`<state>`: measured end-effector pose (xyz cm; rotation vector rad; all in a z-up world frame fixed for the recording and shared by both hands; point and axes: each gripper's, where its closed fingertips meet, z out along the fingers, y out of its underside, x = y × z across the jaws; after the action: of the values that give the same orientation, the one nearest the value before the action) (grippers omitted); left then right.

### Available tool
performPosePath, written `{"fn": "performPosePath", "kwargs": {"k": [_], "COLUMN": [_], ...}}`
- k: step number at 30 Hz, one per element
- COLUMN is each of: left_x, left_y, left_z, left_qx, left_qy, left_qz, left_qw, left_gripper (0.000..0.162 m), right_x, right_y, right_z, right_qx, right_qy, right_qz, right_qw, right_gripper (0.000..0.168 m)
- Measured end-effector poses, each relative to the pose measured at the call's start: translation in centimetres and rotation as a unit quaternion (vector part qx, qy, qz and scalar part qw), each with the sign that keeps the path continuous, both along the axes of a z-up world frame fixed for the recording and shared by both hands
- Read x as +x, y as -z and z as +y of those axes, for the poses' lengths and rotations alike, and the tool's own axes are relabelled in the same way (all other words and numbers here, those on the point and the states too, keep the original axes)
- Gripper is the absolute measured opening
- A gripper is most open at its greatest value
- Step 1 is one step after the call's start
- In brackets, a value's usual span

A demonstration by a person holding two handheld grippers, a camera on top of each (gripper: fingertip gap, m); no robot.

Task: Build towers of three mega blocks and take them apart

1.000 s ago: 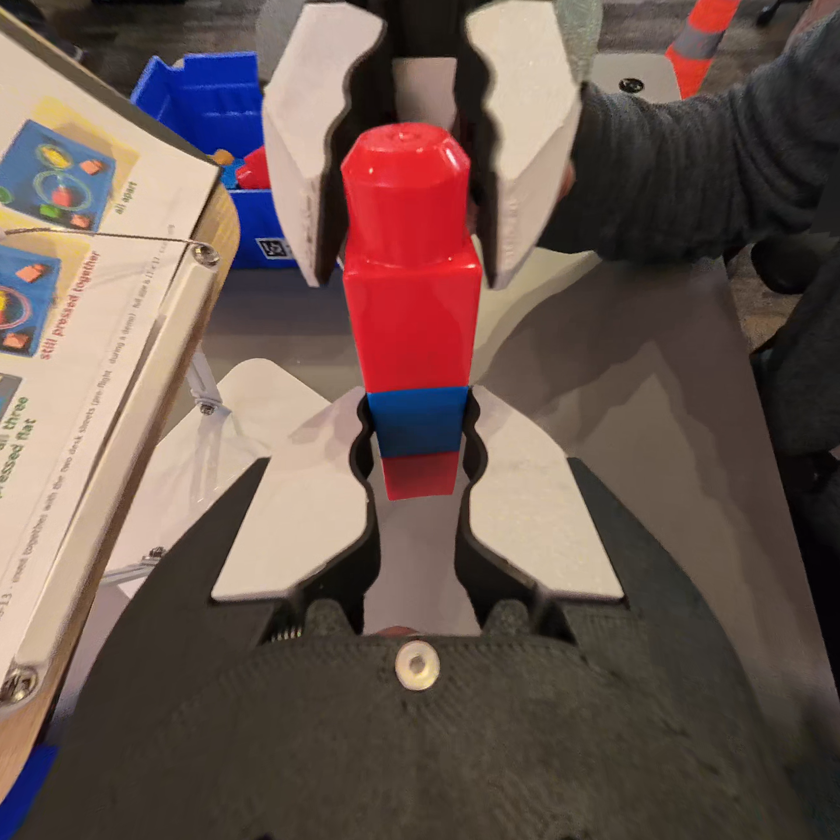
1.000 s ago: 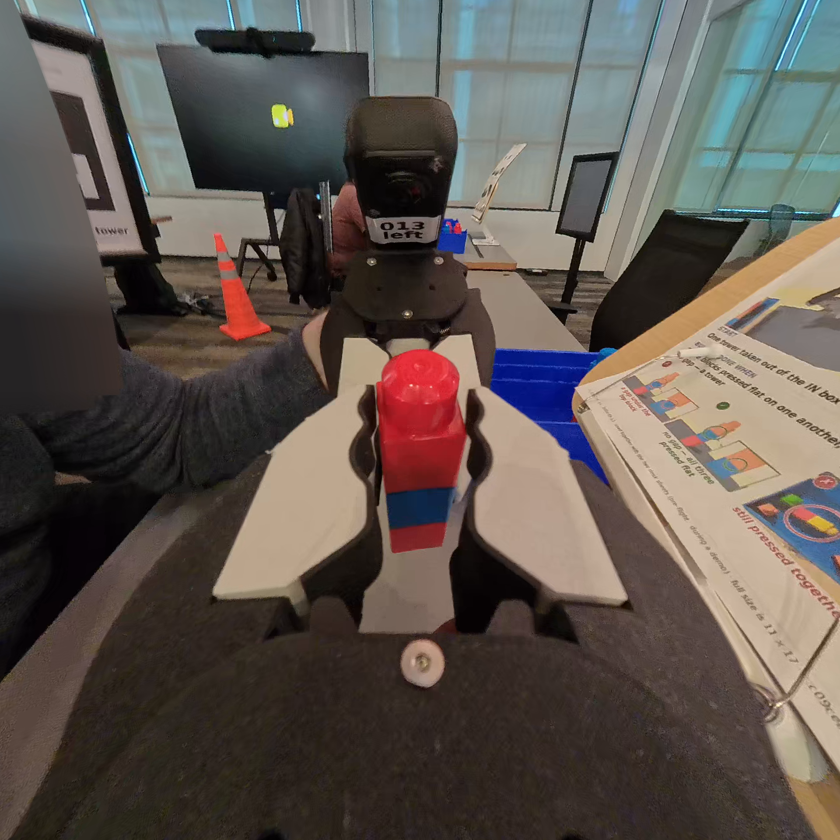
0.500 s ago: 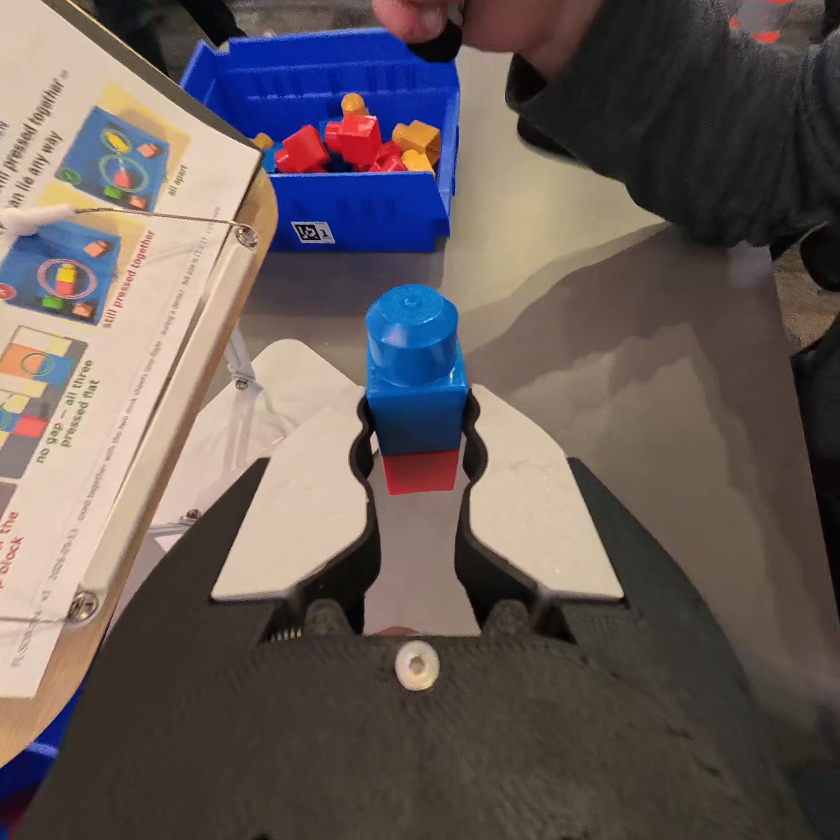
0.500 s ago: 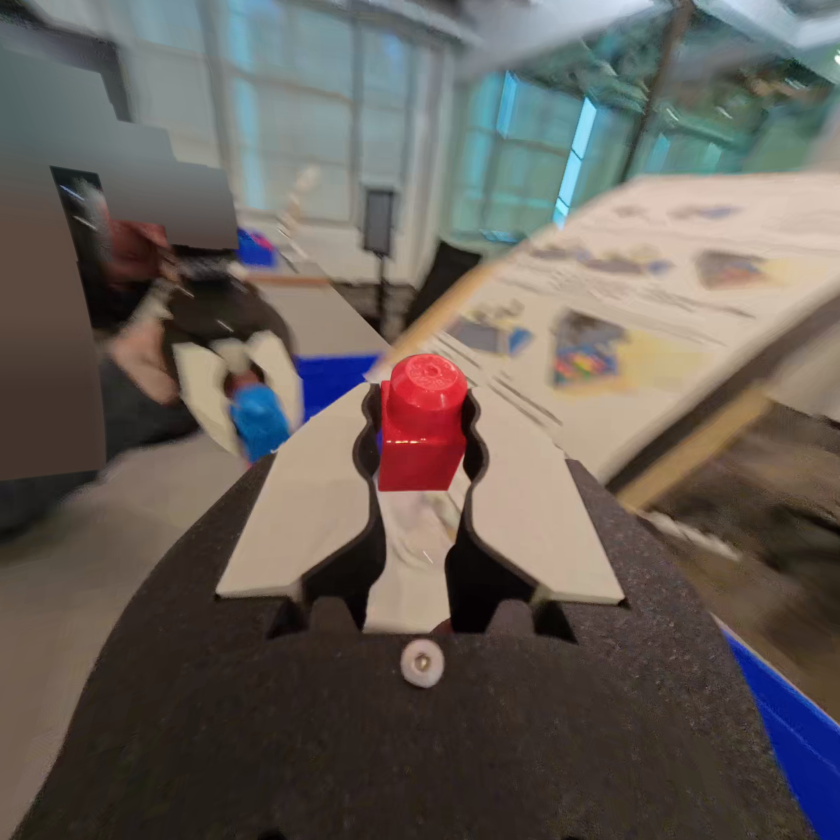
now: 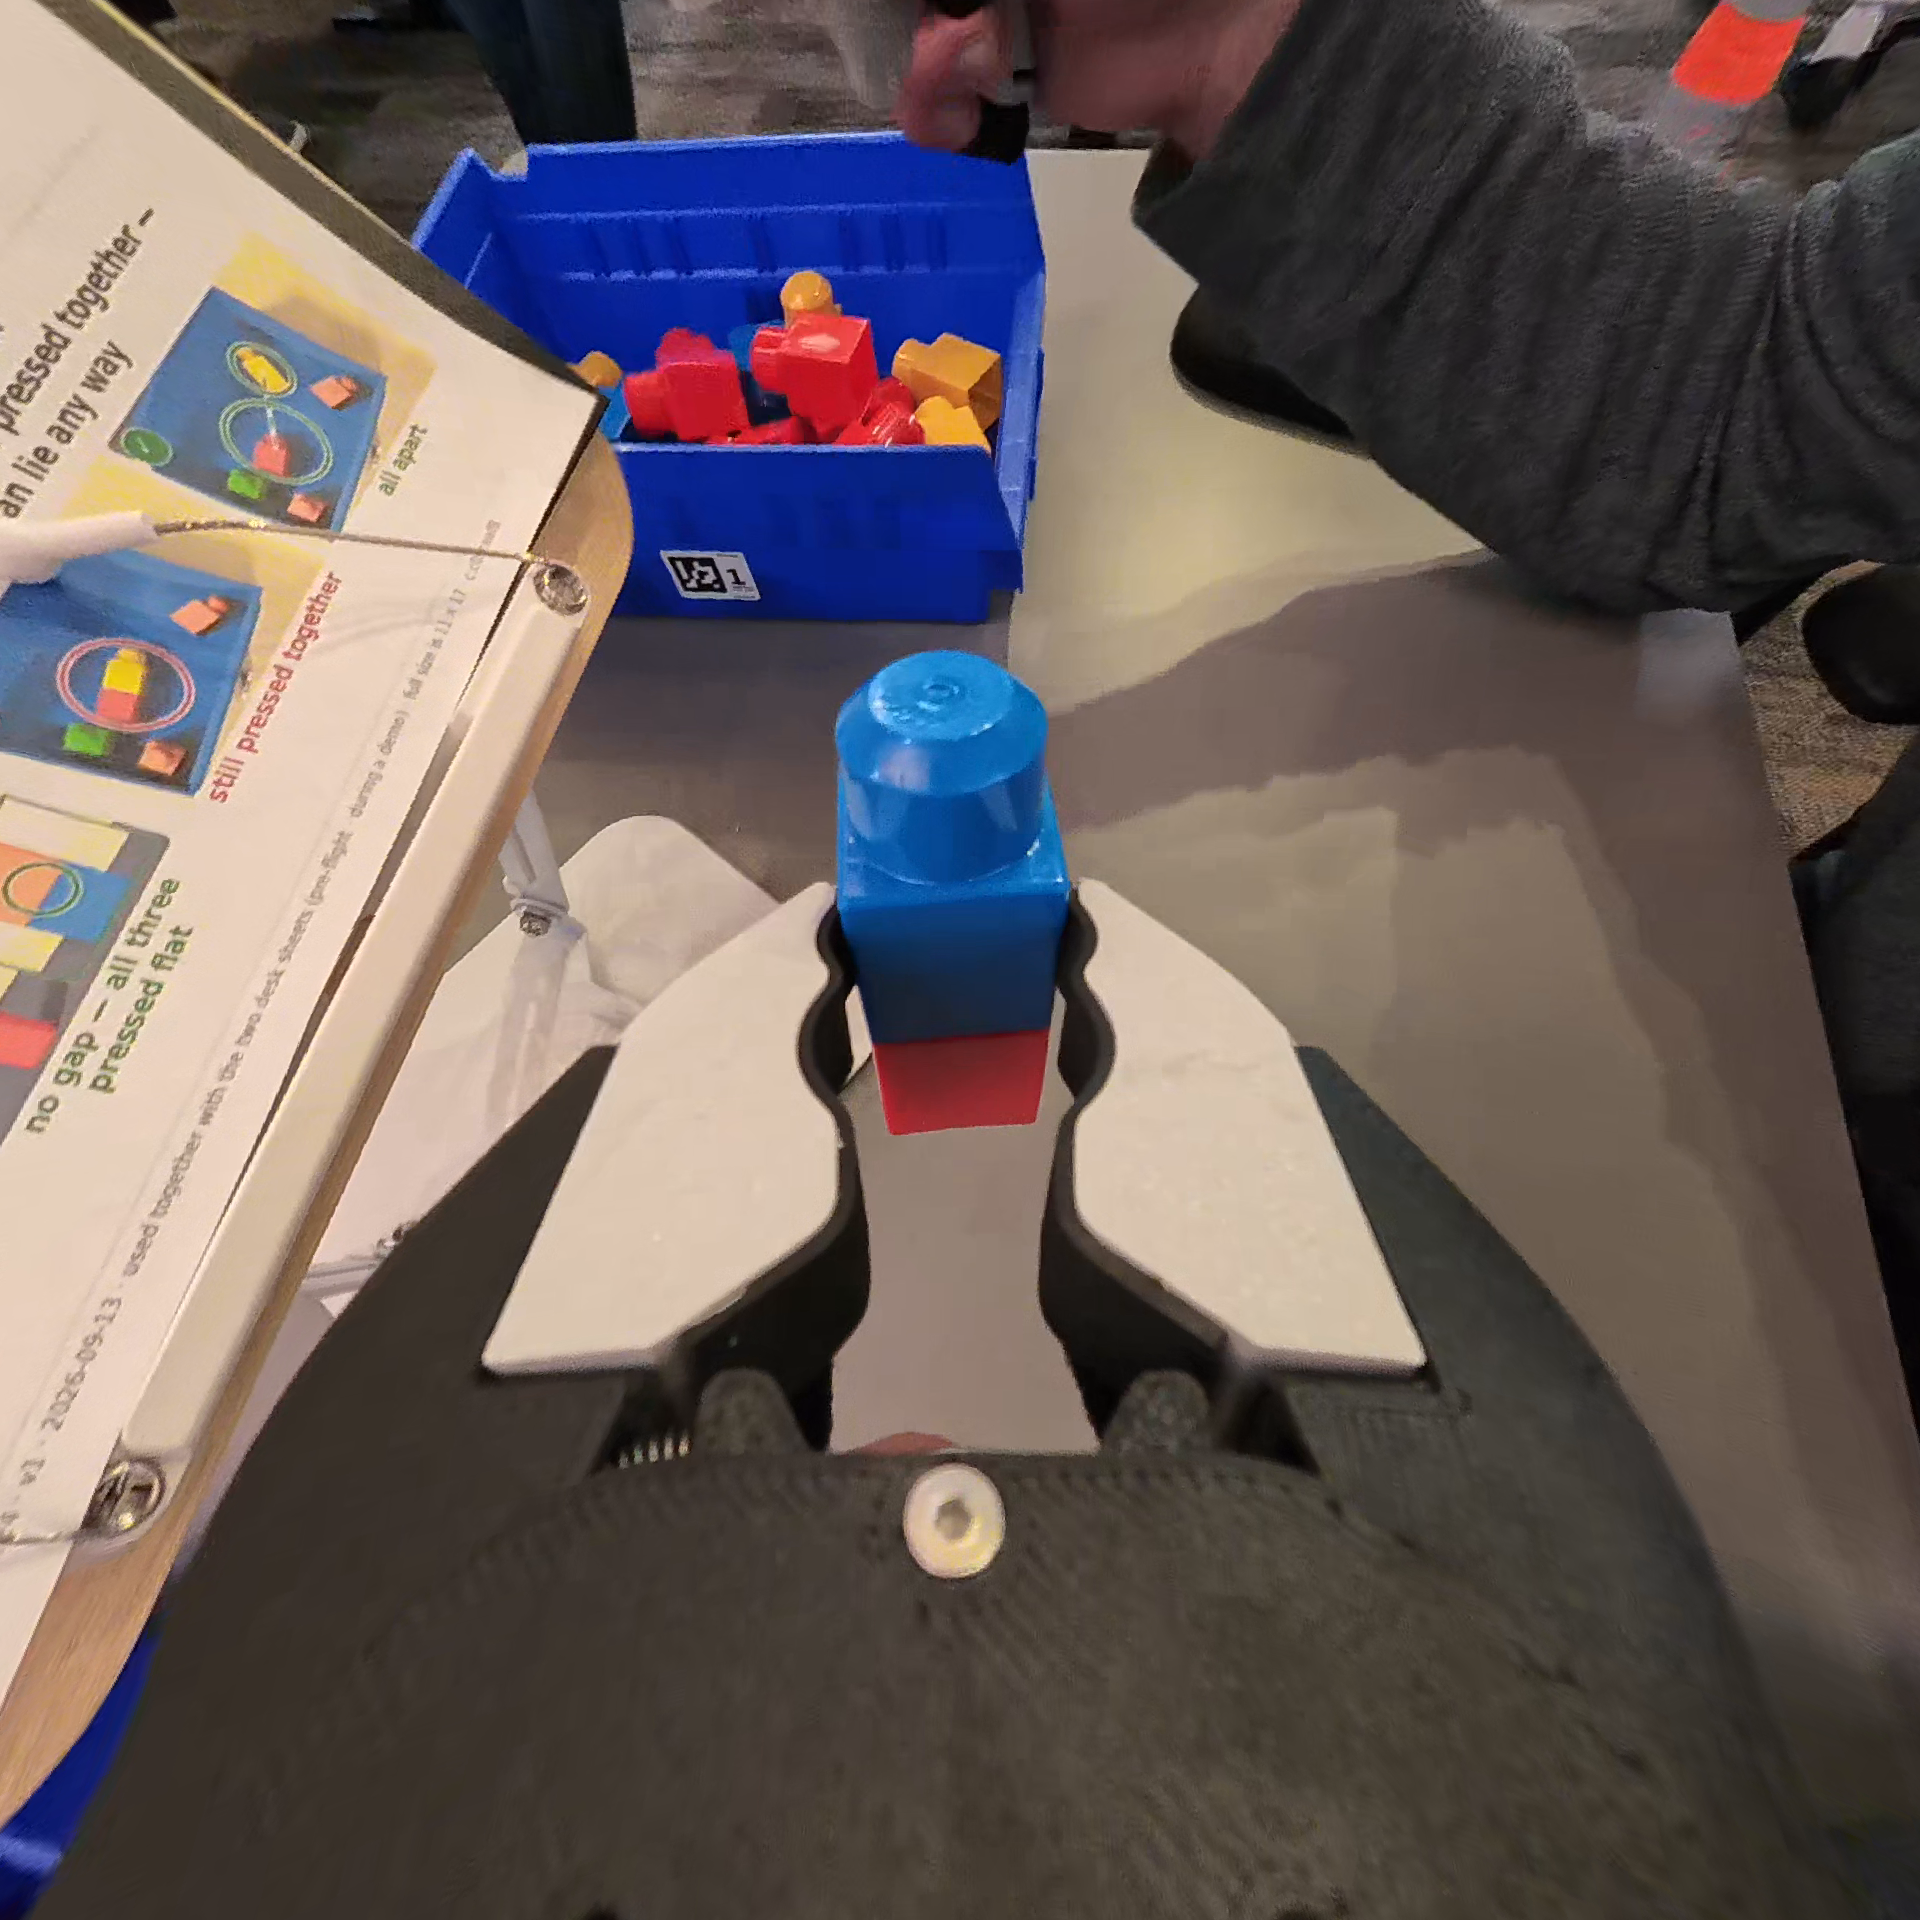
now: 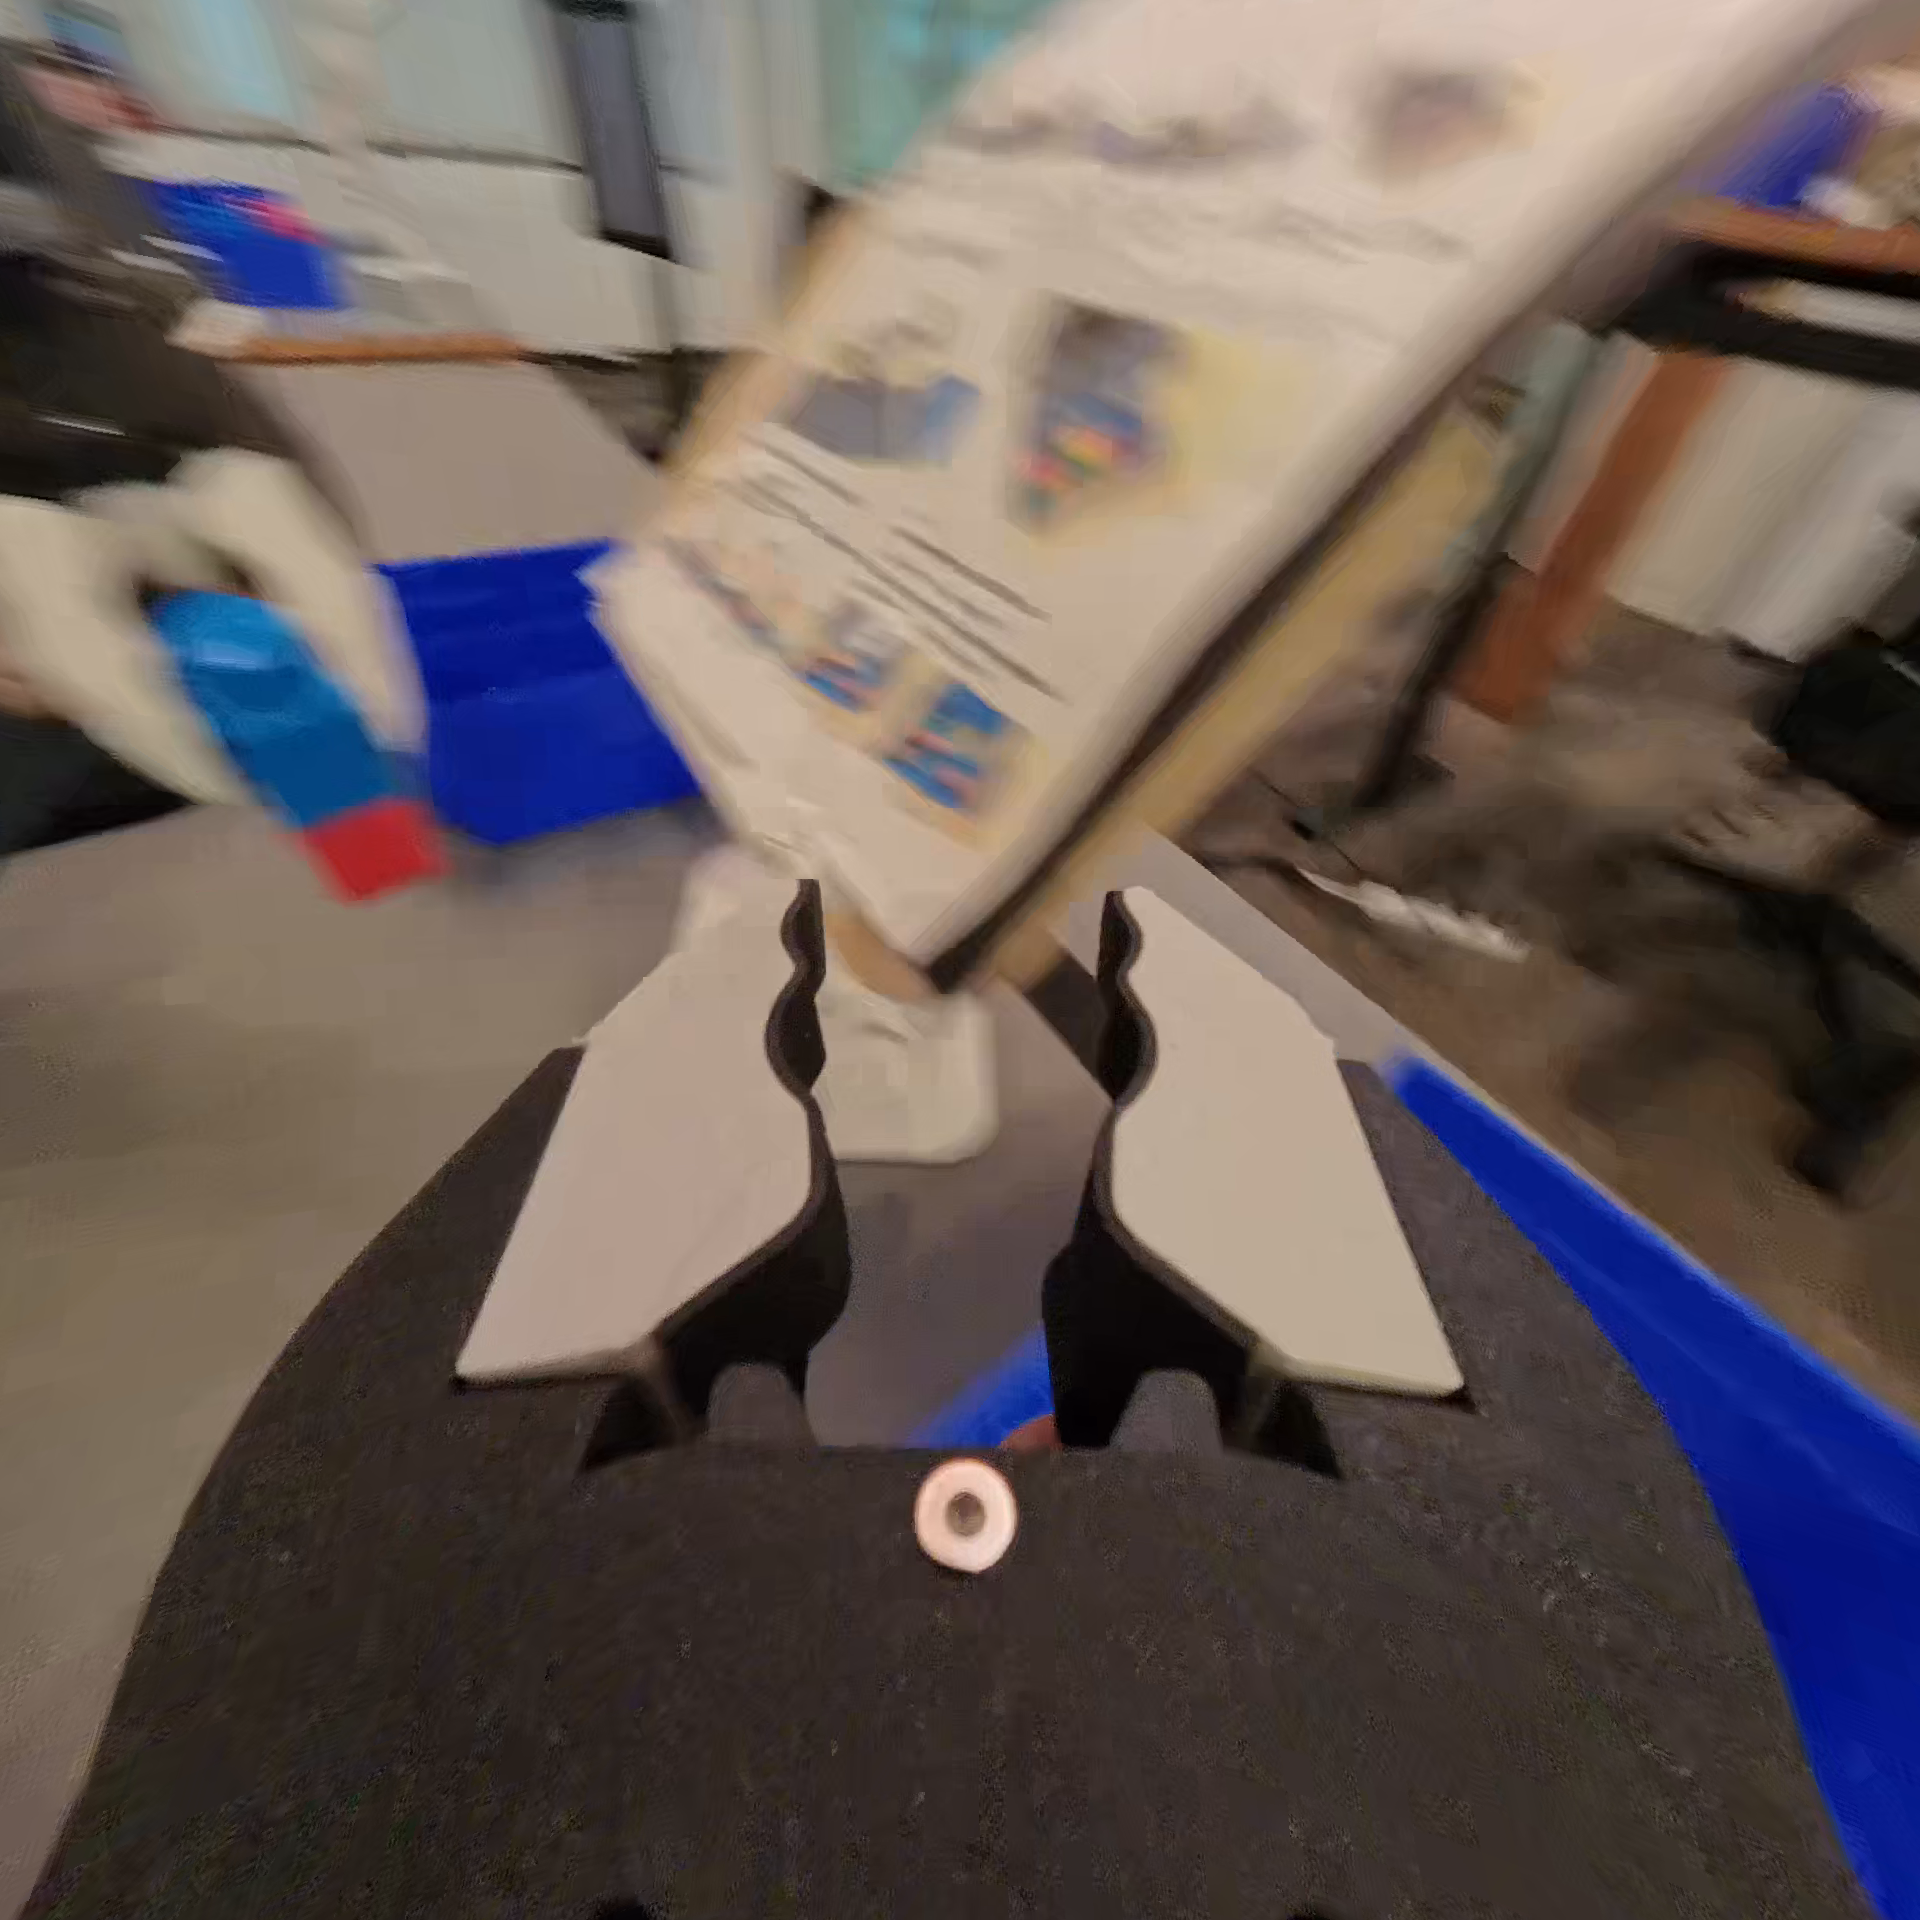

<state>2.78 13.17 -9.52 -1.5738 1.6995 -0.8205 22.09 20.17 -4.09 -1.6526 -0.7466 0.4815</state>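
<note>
Surface: you work over a grey table; the right wrist view is motion-blurred.
Left of claw: a tilted instruction board stands just beside your left gripper.
Left gripper: closed on the blue block, with a red block pressed under it.
Ahead: a blue bin of loose blocks, beyond the fingertips.
Right gripper: your right gripper is parted and empty, pointing at the board's lower corner.
Progress: two blocks are joined; judging by that, one separation is left.
Obstacle: the board crowds both claws.
</note>
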Motion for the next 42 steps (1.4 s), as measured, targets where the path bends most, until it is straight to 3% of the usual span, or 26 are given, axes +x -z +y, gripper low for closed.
{"fn": "performPosePath", "kwargs": {"k": [1,4,7,10,13,16,18,19,22,25,27,30,33,35,37,39,42], "left_x": [0.2,0.7,1.2,1.7,2.0,2.3,2.2,2.1,2.8,3.0,2.9,3.0,3.2,3.1,2.6,2.1,2.5], "left_y": [-0.1,-0.3,-0.3,-0.3,0.0,-0.3,0.5,1.1,1.5,1.6,1.5,1.5,1.5,1.3,1.5,2.3,1.6], "left_z": [-0.1,-1.0,-1.7,-2.4,-2.4,-2.6,-2.3,-2.0,-2.3,-2.0,-1.8,-2.0,-2.1,-2.3,-2.2,-2.2,-2.7], "left_qx": [0.0,-0.002,0.001,-0.002,0.0,-0.018,-0.027,-0.02,-0.018,-0.019,-0.013,-0.005,-0.012,-0.031,-0.01,0.017,0.012], "left_qy": [0.002,0.021,0.031,0.043,0.041,0.052,0.047,0.041,0.052,0.043,0.04,0.042,0.039,0.038,0.032,0.029,0.035], "left_qz": [-0.005,-0.012,-0.009,-0.011,-0.006,-0.027,-0.006,0.007,0.004,0.004,0.003,0.007,0.008,0.005,0.03,0.061,0.045], "left_qw": [1.0,1.0,0.999,0.999,0.999,0.998,0.999,0.999,0.998,0.999,0.999,0.999,0.999,0.999,0.999,0.998,0.998], "left_gripper": [0.036,0.036,0.036,0.036,0.036,0.037,0.059,0.06,0.036,0.036,0.036,0.036,0.036,0.036,0.036,0.036,0.036], "right_x": [-3.3,-11.7,-16.7,-18.7,-19.4,-19.3,-18.9,-18.7,-18.2,-17.9,-17.9,-18.1,-18.2,-18.1,-17.5,-15.3,-11.0], "right_y": [-0.8,-0.9,-0.4,0.6,1.2,0.5,-0.8,-1.2,-1.9,-1.8,-0.9,0.0,-0.2,-0.7,-2.4,-5.2,-6.1], "right_z": [-1.5,-5.4,-7.8,-8.4,-8.9,-9.0,-8.9,-8.9,-8.8,-8.4,-8.3,-8.6,-8.5,-8.6,-8.7,-8.5,-6.7], "right_qx": [0.012,0.032,0.027,0.007,0.001,0.007,0.017,0.018,0.026,0.028,0.017,0.017,0.039,0.062,0.074,0.085,0.093], "right_qy": [-0.062,-0.2,-0.282,-0.308,-0.327,-0.324,-0.319,-0.32,-0.316,-0.305,-0.302,-0.311,-0.295,-0.285,-0.277,-0.263,-0.196], "right_qz": [0.0,-0.018,0.003,0.009,0.007,0.017,0.054,0.066,0.081,0.082,0.054,0.022,-0.006,-0.014,0.031,0.1,0.098], "right_qw": [0.998,0.979,0.959,0.951,0.945,0.946,0.946,0.945,0.945,0.948,0.952,0.95,0.955,0.957,0.957,0.956,0.971], "right_gripper": [0.051,0.052,0.049,0.046,0.029,0.03,0.029,0.03,0.03,0.034,0.052,0.036,0.036,0.035,0.035,0.035,0.035]}}
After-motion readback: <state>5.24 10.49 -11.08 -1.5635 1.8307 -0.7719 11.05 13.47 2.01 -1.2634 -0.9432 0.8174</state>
